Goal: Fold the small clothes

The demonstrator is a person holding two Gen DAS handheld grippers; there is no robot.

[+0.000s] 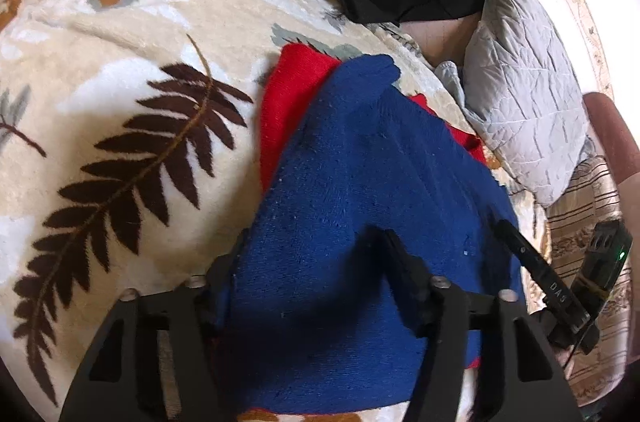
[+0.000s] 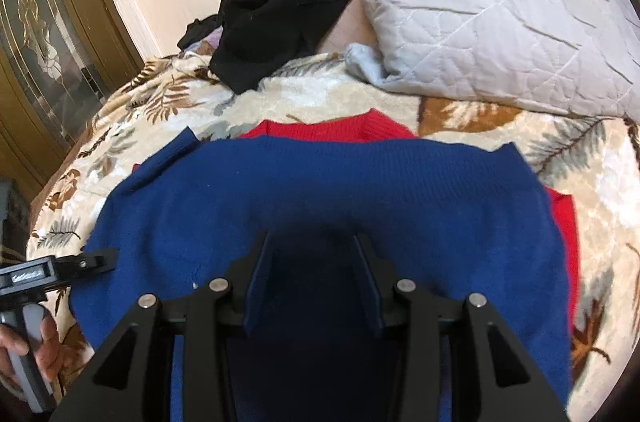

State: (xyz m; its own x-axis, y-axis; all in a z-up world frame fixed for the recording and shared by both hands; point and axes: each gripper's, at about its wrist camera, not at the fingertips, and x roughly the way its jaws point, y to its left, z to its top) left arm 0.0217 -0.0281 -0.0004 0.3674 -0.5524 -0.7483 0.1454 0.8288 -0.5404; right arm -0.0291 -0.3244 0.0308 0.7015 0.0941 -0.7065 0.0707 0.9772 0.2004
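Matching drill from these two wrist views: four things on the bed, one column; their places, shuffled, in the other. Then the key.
1. blue sweater
2. red sweater
3. black clothes
4. grey pillow

A. heaped at the far end, beside the pillow
B. lying on the red one
C. far right, quilted
D. peeking out beneath the blue one

Pairs: 1-B, 2-D, 3-A, 4-C

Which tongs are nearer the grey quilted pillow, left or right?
Right. The right tongs are at the pillow side of the blue jumper. The left tongs are at its far edge, with the jumper lying between them and the pillow.
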